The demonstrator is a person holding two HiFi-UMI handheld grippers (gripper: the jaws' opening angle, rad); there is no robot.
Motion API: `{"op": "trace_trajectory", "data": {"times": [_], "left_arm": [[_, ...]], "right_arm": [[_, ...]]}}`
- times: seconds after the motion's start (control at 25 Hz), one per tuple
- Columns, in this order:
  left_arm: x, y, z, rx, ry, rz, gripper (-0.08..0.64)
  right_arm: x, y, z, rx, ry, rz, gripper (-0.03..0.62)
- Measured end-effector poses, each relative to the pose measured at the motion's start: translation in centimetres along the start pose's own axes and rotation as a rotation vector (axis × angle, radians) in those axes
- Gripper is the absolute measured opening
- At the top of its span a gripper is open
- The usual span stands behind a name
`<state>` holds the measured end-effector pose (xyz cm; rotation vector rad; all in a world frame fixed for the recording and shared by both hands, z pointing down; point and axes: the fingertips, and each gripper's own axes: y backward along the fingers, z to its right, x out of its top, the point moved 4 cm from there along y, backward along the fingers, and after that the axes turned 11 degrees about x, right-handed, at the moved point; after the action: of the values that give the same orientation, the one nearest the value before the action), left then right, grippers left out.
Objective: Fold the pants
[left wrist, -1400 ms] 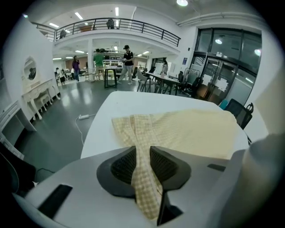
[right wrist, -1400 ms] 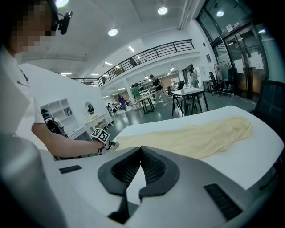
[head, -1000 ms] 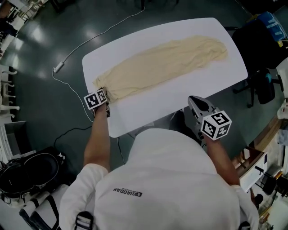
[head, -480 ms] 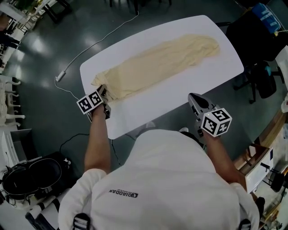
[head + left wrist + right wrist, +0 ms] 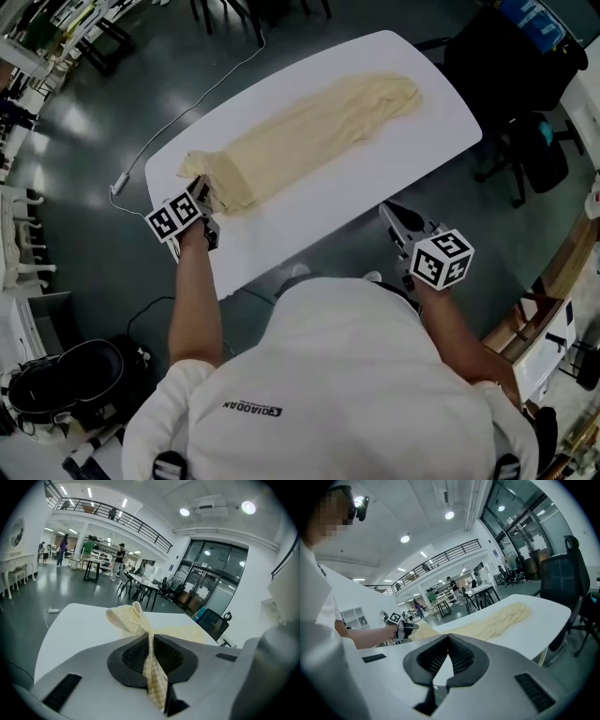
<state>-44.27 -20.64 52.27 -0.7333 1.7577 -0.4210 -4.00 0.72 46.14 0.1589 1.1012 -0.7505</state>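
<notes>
The pants (image 5: 309, 131) lie lengthwise across the desk (image 5: 403, 178). The left tongs (image 5: 206, 197) pinch their lifted end at the desk's left corner. The right tongs (image 5: 389, 214), off the desk, seem closed and empty.

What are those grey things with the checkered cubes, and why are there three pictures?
There is no robot here. A person holds a grabbing tool in each hand, and the cubes are part of those tools. The picture from above comes from a camera on the person's head. The other two come from small cameras riding on each tool, looking along its jaws. On the white table lie pale yellow pants, stretched out long. The left claw is shut on one end of the pants, with the cloth pinched between its jaws. The right claw is shut and holds nothing. It hangs just off the table's near edge.
</notes>
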Motion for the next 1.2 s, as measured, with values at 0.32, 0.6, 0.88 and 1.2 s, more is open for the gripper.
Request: {"op": "trace_trajectory", "data": {"times": [0.32,0.6,0.88,1.2], "left_arm": [[1.8,0.4,8.0,-0.018,0.004,0.063,0.058],[0.5,-0.8,15.8,-0.047,-0.009,0.071,0.058],[0.7,-1.5,22.3,-0.075,-0.036,0.084,0.058],[3.5,-3.3,25.7,-0.088,-0.034,0.113,0.058]], "right_arm": [[1.1,6.5,3.7,0.002,0.005,0.047,0.018],[1.7,12.9,7.8,-0.028,-0.001,0.078,0.018],[1.7,17.0,10.5,-0.054,-0.03,0.107,0.018],[4.3,16.2,14.0,-0.063,-0.03,0.119,0.018]]}}
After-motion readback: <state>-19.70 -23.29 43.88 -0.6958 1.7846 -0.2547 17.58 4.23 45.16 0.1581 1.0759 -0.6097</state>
